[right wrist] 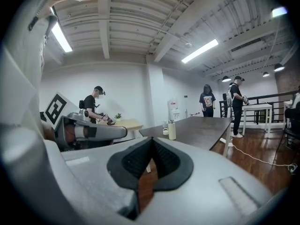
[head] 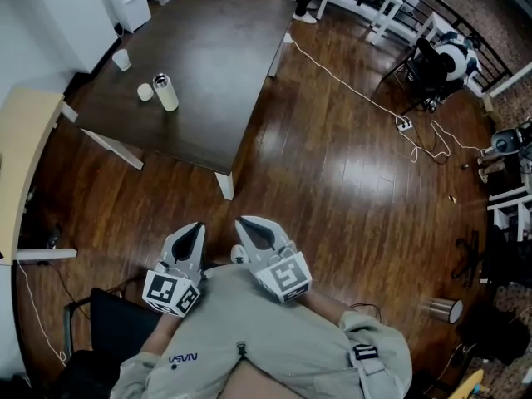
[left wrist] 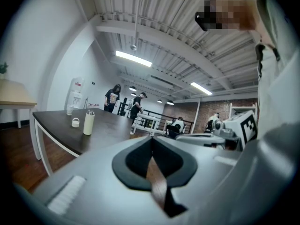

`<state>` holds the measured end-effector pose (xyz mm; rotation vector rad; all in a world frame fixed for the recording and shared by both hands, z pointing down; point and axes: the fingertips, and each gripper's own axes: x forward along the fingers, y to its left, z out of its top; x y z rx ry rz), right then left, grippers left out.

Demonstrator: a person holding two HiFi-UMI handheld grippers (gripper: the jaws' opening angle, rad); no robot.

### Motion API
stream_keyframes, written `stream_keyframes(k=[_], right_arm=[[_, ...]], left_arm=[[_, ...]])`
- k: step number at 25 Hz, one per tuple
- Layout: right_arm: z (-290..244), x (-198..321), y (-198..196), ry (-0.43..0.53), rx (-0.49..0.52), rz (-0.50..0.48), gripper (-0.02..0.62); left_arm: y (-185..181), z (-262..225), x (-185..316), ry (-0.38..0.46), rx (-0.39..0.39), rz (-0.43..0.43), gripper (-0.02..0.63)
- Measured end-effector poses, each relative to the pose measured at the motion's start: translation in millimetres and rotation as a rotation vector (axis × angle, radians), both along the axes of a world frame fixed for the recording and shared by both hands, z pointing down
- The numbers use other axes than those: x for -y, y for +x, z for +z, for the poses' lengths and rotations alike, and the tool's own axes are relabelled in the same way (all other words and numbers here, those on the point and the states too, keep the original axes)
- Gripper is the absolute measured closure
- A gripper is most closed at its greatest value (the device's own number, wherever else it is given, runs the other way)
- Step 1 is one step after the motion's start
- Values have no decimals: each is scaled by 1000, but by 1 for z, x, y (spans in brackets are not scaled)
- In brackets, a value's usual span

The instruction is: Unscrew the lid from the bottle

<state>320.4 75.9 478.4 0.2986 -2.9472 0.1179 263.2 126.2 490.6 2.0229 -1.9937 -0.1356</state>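
A cream bottle [head: 165, 92] with a metal lid stands upright on the dark table [head: 208, 56], far from both grippers; it also shows small as the bottle [left wrist: 88, 122] and the bottle [right wrist: 172, 130]. A small white lid-like cup [head: 145, 92] lies beside it. My left gripper [head: 198, 227] and right gripper [head: 243, 223] are held close to the person's body, over the wooden floor, both shut with nothing between the jaws. In the gripper views the left gripper [left wrist: 151, 139] and right gripper [right wrist: 151, 139] point toward the table.
A white paper cup [head: 122, 59] stands near the table's left edge. A light wooden table [head: 25, 156] is at the left. A white cable [head: 357, 90] runs across the floor. A black chair [head: 108, 322] sits by the person. Other people stand in the background.
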Motion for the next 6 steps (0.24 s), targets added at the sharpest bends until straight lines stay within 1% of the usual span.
stream_keyframes(k=[6], right_arm=[[-2, 5, 5, 4, 1, 23, 597]], left_arm=[[4, -4, 7, 13, 5, 24, 603]])
